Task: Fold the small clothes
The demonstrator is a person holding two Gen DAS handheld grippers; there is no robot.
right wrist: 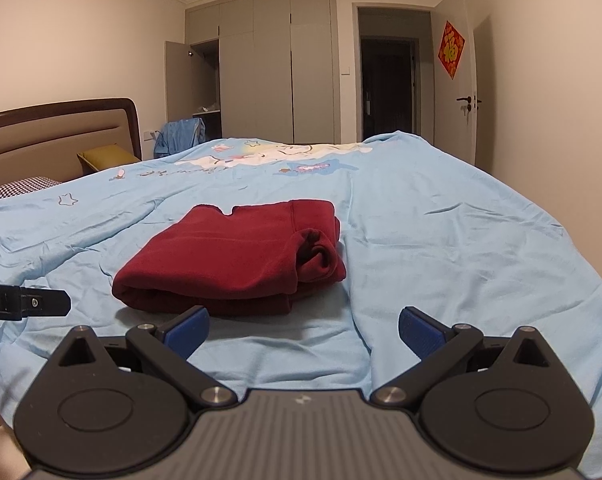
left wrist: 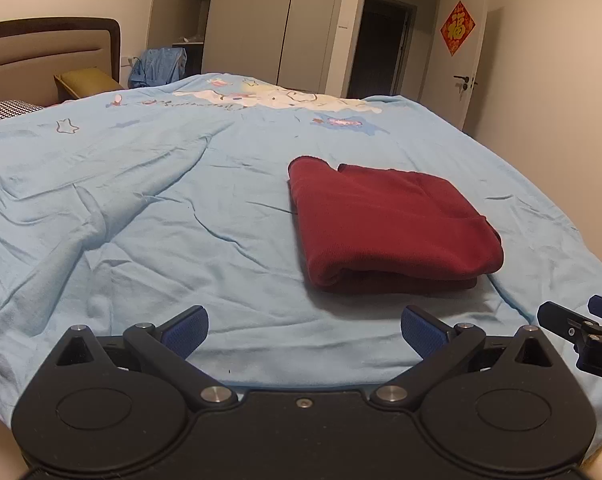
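Both the left gripper (left wrist: 304,330) and right gripper (right wrist: 303,330) gape wide, empty, short of the folded red garment (left wrist: 385,224) near the bed's (left wrist: 141,208) near edge.

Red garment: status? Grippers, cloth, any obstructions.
Left gripper open, empty. Right gripper open, empty. Red garment folded, lying on blue bedspread, ahead of both grippers, untouched. Nothing in the way.

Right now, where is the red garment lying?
The folded dark red garment lies on the light blue bedspread, ahead and right of the open left claw in the left wrist view, ahead and left of the open right claw in the right.
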